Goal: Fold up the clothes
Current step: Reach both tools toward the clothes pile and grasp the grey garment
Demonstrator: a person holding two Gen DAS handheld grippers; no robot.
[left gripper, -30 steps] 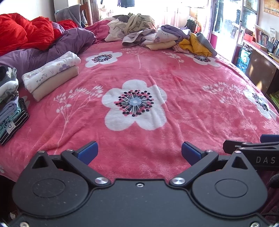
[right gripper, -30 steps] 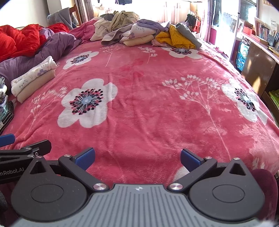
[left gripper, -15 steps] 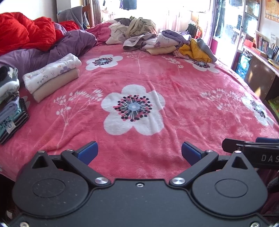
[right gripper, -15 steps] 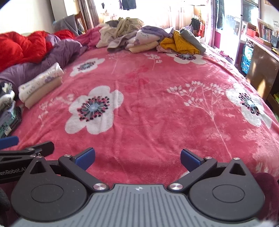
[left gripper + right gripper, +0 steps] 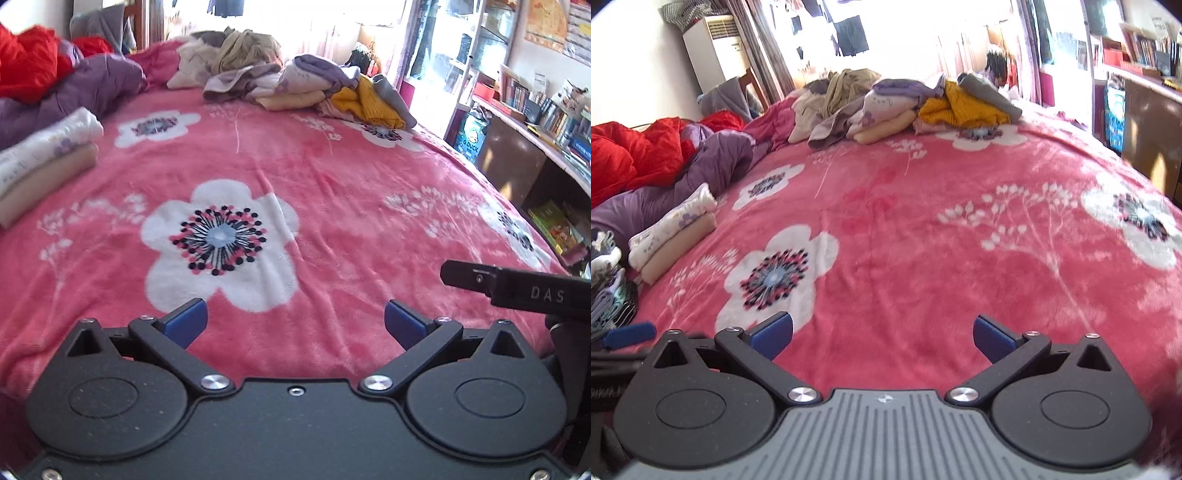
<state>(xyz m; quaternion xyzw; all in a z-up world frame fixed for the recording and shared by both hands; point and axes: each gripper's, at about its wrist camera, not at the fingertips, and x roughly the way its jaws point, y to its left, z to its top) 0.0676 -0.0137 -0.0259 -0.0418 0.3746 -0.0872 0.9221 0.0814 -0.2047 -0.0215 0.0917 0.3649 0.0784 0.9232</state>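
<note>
Both the left gripper point(image 5: 295, 319) and right gripper point(image 5: 882, 332), jaws apart and empty, have advanced toward the unfolded pile point(image 5: 886, 107), likely for the next garment.

A heap of unfolded clothes point(image 5: 905, 107) lay on the bed point(image 5: 923, 240) at twelve o'clock. Folded stacks point(image 5: 672, 236) sat at nine o'clock, bookshelves point(image 5: 546, 122) at two.

Left wrist view: white letters "DAS" on the black arm of the right gripper point(image 5: 524, 291), near right edge; rest of the word cut off. Far right, a blue bag point(image 5: 471, 138) by the shelves reads "G.DUCK". Book spines on the shelf point(image 5: 561, 118) too small to read. Right wrist view: lettering at near left edge too blurred to read.
</note>
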